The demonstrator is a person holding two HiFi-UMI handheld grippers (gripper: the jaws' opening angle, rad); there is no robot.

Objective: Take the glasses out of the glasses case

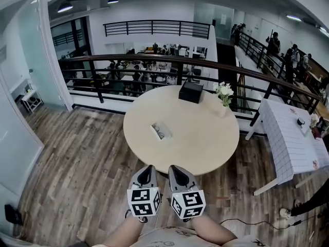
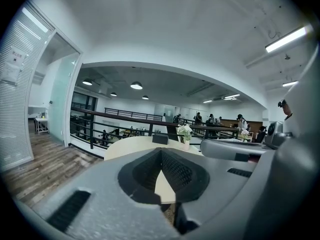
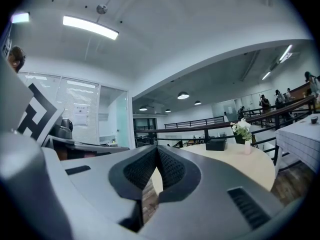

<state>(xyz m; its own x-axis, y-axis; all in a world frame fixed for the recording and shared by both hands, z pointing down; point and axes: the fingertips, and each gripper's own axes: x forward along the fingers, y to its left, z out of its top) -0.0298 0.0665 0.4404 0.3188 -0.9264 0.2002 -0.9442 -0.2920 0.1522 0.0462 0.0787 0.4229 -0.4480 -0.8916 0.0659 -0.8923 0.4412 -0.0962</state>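
Observation:
The glasses case (image 1: 161,131) is a small pale oblong with something dark in it, lying near the middle of the round beige table (image 1: 205,148). Both grippers hang off the table's near edge, close to the person's body and well short of the case. The left gripper (image 1: 148,169) and the right gripper (image 1: 175,169) sit side by side, tips toward the table. In the left gripper view the left gripper (image 2: 161,151) has its jaws closed together and empty. The right gripper (image 3: 157,149) looks the same in its own view. The jaws hide the case in both gripper views.
A black box (image 1: 190,92) and a small vase of white flowers (image 1: 224,93) stand at the table's far edge. Behind them runs a dark railing (image 1: 154,60). A white-clothed table (image 1: 293,138) stands to the right, on a wooden floor (image 1: 82,158).

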